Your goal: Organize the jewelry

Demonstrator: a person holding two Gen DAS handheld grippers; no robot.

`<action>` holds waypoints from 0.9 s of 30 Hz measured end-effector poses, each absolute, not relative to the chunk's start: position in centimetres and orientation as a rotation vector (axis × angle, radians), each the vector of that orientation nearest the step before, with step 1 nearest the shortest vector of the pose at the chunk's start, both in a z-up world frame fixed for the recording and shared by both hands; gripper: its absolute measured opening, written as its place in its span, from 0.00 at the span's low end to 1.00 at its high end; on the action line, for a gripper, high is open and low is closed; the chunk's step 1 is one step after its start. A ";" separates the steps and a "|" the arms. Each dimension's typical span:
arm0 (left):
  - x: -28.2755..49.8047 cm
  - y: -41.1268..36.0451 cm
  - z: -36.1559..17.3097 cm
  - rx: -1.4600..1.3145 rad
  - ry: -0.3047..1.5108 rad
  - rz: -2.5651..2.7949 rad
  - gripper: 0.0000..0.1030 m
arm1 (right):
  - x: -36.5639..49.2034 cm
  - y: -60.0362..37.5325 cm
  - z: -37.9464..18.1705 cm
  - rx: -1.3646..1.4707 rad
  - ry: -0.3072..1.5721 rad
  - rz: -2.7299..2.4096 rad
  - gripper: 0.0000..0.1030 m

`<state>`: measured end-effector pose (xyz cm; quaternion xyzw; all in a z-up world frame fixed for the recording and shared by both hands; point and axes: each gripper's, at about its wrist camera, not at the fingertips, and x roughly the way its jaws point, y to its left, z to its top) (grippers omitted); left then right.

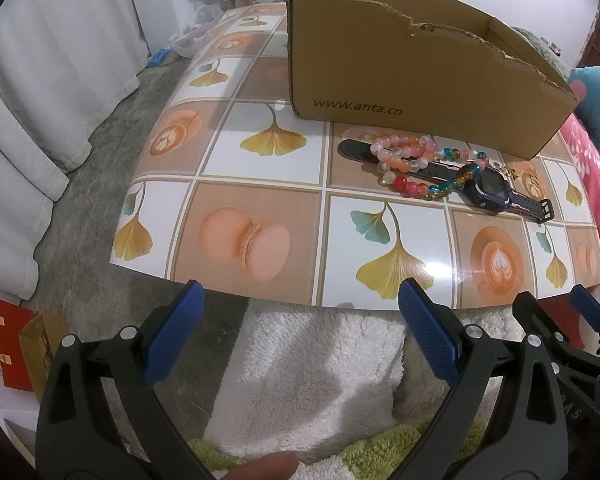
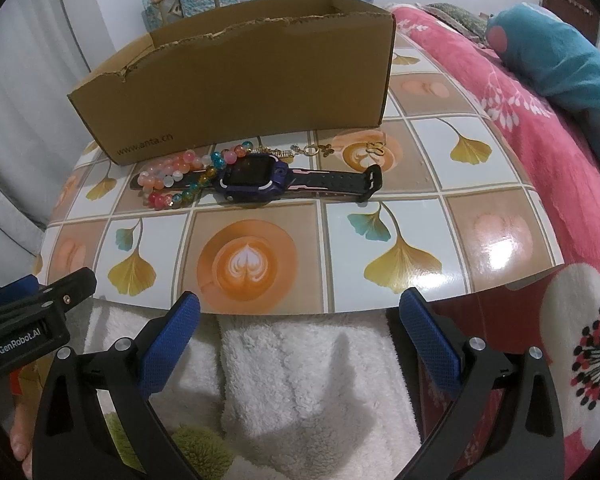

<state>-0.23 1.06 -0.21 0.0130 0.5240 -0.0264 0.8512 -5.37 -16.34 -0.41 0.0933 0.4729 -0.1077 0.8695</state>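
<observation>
I see a table [image 1: 260, 168] with a shiny cover that shows yellow leaves, coffee cups and pink cookies. Under its near edge lies a fluffy white blanket [image 2: 300, 376]. On my right is a pink flower blanket [image 2: 540, 152] with a blue pillow [image 2: 556, 60] on top. Far left on the floor stands a red paper bag [image 1: 10, 344]. White curtains [image 1: 40, 92] hang behind it.

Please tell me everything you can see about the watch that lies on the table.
The watch has a dark purple, square case with a black screen facing up, and a black perforated strap that looks like rubber, with pink along its edges. It lies flat and stretched out on the patterned table, in front of the cardboard box and apart from it. Beaded bracelets lie across one strap half, beside the case. Neither gripper touches it.
</observation>
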 end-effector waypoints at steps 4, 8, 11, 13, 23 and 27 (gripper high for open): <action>-0.6 1.3 0.1 0.036 1.080 -0.055 0.91 | -5.2 -16.3 -0.2 0.188 0.991 -0.230 0.95; -0.7 1.4 0.2 0.037 1.081 -0.056 0.91 | -5.2 -16.3 0.0 0.179 0.983 -0.232 0.95; -0.7 1.3 0.1 0.032 1.099 -0.068 0.91 | -5.2 -16.5 0.1 0.179 0.980 -0.237 0.95; -0.6 1.1 0.0 0.030 1.103 -0.080 0.91 | -5.1 -16.7 0.0 0.182 0.982 -0.241 0.95; -0.7 -0.4 -0.7 0.083 1.130 -0.096 0.91 | -4.7 -17.9 -0.9 0.205 1.001 -0.243 0.95; -0.3 -0.9 -1.1 0.116 1.129 -0.086 0.91 | -4.5 -18.6 -1.5 0.205 1.002 -0.257 0.95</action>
